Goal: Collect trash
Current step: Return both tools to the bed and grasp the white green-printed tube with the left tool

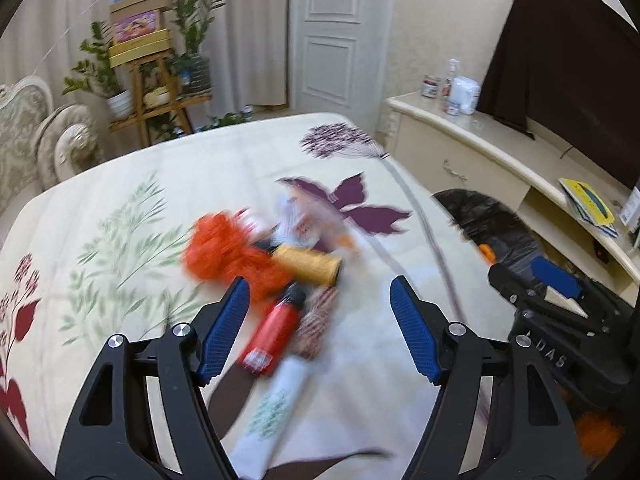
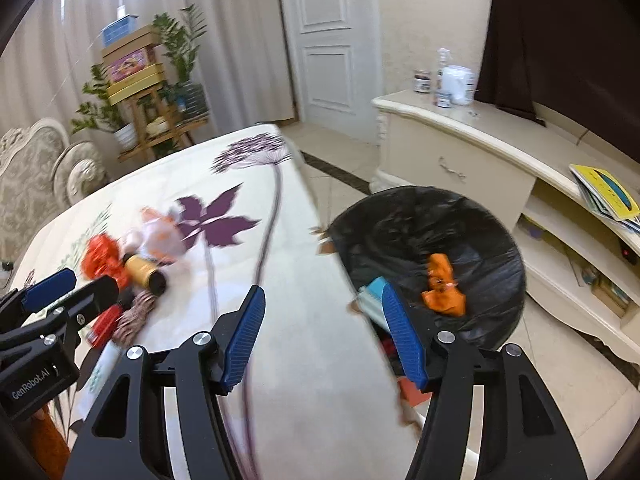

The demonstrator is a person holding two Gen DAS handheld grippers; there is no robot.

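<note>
A pile of trash lies on the floral table: an orange mesh puff [image 1: 224, 254], a yellow thread spool [image 1: 308, 266], a red bottle with a black cap [image 1: 274, 330], a twine ball [image 1: 316, 320], a white tube [image 1: 272, 412] and a crumpled wrapper [image 1: 298, 218]. My left gripper [image 1: 320, 292] is open and empty, just above the red bottle. My right gripper [image 2: 322, 300] is open and empty over the table's right edge. The black-lined trash bin [image 2: 492, 248] holds an orange scrap [image 2: 442, 284] and a teal item [image 2: 374, 296]. The pile also shows in the right wrist view [image 2: 144, 268].
A cream sideboard [image 2: 460, 152] with jars and a booklet stands right of the bin. A plant stand with boxes [image 1: 144, 60], an armchair [image 1: 36, 136] and a white door [image 1: 336, 32] are behind the table. Tiled floor surrounds the bin.
</note>
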